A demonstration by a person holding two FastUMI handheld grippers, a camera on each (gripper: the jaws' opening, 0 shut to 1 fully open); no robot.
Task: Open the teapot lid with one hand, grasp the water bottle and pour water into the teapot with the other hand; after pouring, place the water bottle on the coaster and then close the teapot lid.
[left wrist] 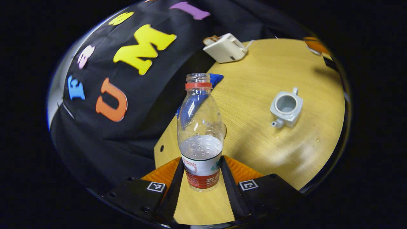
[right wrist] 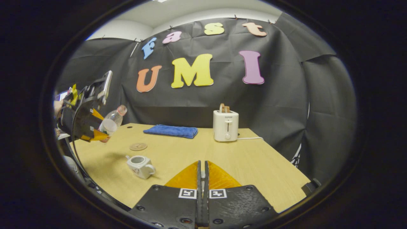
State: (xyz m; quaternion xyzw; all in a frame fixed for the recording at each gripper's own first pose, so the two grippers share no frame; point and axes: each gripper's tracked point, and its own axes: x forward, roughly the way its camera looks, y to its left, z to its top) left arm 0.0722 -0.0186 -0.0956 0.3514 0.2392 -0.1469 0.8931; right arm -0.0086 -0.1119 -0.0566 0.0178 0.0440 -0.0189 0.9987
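Observation:
My left gripper [left wrist: 202,159] is shut on the lower part of a clear water bottle [left wrist: 200,127], uncapped and about a third full. In the right gripper view that bottle [right wrist: 113,122] hangs tilted in the left gripper [right wrist: 103,133], above the table's left end. The white teapot [left wrist: 286,108] stands with no lid on it, and in the right gripper view the teapot [right wrist: 140,165] sits below and right of the bottle. A round coaster [right wrist: 138,146] lies just behind it. My right gripper [right wrist: 201,163] is shut, with a pale sliver that looks like the lid's knob between its tips.
A white toaster [right wrist: 225,125] with bread in it stands at the back of the wooden table [right wrist: 254,165]. A folded blue cloth [right wrist: 170,131] lies to its left. A hand [right wrist: 58,106] holds the left gripper at the far left edge.

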